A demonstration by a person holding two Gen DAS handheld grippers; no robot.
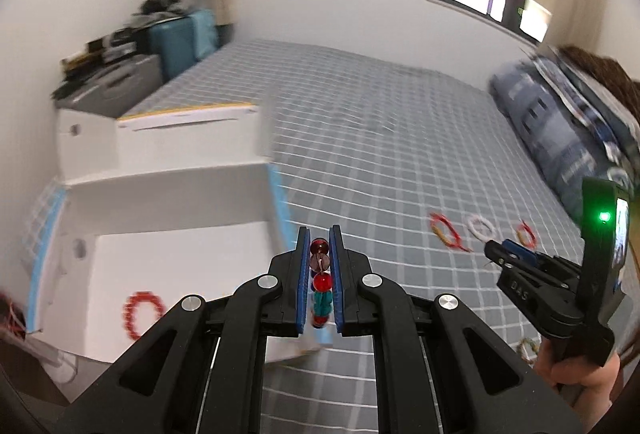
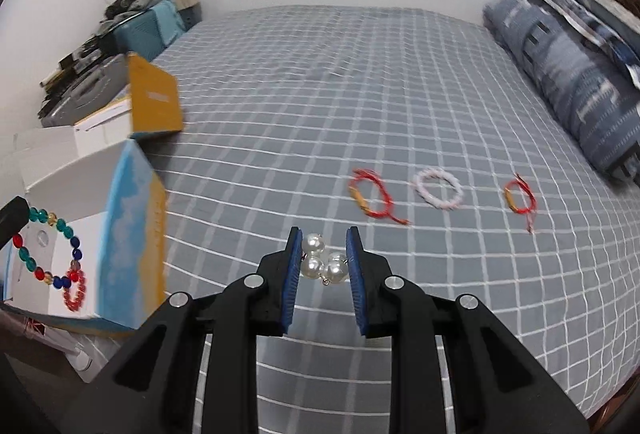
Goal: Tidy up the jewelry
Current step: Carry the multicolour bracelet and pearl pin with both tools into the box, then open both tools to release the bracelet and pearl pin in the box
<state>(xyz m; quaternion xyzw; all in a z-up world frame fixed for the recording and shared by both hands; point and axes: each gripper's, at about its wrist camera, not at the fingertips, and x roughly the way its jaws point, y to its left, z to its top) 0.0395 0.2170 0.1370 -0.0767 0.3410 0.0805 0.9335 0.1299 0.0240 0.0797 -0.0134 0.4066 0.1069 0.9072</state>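
Observation:
My left gripper [image 1: 320, 238] is shut on a multicoloured bead bracelet [image 1: 321, 276] and holds it above the right wall of the open white box [image 1: 168, 246]. The same bracelet [image 2: 48, 250] hangs over the box [image 2: 132, 230] in the right wrist view. A red bead bracelet [image 1: 142, 312] lies inside the box. My right gripper [image 2: 323, 240] is shut on a pearl bracelet [image 2: 324, 262] just above the bed. On the bed lie a red cord bracelet [image 2: 372, 196], a white bead bracelet [image 2: 438, 188] and another red cord bracelet [image 2: 520, 196].
The grey checked bed [image 2: 340, 94] fills the view. A second open box with a yellow flap [image 2: 154, 102] stands behind the white box. A folded blue quilt [image 2: 568, 74] lies along the right. A bedside table with clutter [image 2: 80, 74] stands far left.

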